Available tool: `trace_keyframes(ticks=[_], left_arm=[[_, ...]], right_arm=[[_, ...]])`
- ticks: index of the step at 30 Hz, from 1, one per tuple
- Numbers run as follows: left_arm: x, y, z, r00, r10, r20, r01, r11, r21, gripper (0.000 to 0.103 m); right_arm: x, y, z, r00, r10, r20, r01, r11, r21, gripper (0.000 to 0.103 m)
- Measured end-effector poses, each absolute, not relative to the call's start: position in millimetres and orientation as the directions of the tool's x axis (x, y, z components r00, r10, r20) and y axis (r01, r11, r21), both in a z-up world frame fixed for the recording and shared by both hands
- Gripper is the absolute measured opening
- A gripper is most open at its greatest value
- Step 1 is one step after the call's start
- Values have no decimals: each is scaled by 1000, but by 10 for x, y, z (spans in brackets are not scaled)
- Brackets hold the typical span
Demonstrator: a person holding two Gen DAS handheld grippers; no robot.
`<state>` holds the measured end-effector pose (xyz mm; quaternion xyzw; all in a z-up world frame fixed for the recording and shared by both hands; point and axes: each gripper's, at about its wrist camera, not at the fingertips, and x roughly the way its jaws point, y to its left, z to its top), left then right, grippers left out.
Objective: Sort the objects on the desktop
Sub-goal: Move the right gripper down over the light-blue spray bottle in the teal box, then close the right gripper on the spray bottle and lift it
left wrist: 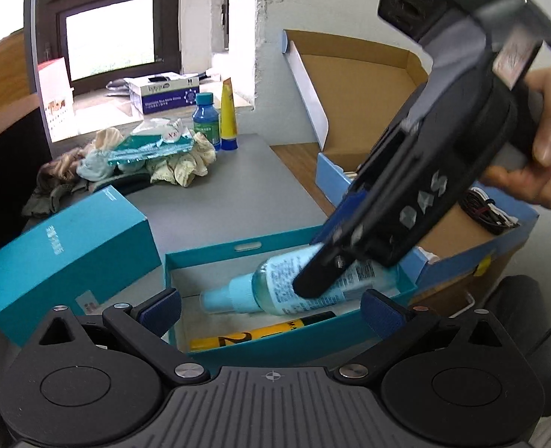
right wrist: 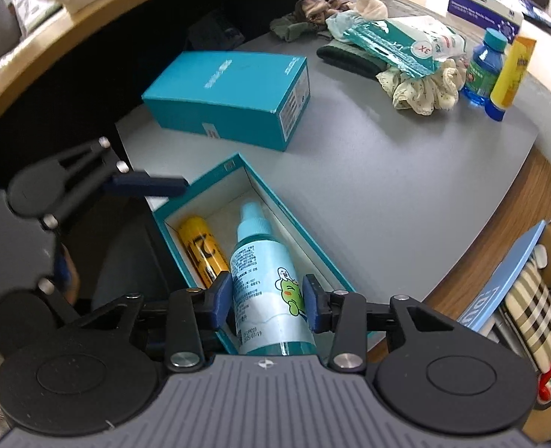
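Observation:
A light blue spray bottle (right wrist: 260, 280) with a green cartoon label lies in the open teal box (right wrist: 275, 201), beside a yellow cylinder (right wrist: 201, 250) with black print. My right gripper (right wrist: 268, 298) is shut on the bottle's body, one blue pad against each side. In the left wrist view the right gripper (left wrist: 311, 265) reaches down into the teal box (left wrist: 238, 246) from the upper right, held by a hand (left wrist: 544, 156). My left gripper (left wrist: 271, 311) stands wide open at the box's near wall, holding nothing; one of its fingers (right wrist: 148, 184) hovers over the box's corner.
A closed teal box (right wrist: 230, 100) lies on the grey desk behind the open one. Farther back are crumpled cloths (right wrist: 425, 89), a wipes pack (right wrist: 395, 46), a blue bottle (right wrist: 486, 71) and a yellow tube (right wrist: 512, 71). A large blue-edged cardboard box (left wrist: 369, 93) stands open at the right.

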<state>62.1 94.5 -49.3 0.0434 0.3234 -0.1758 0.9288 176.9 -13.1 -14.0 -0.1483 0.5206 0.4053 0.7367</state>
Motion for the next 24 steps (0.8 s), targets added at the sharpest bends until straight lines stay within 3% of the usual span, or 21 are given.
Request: trace_keyframes(ticks=[10,24], left_arm=[[779,1049,-546,638,-447,-627,359,893,-272,56],[786,950,-567,602,-526,-601,394,850,-349,56]], right_arm=[[1906,-322,-16,104,516,-851,-676,664,320,44],[1984,-603,18,20,562,-827,-584,677,447,44]])
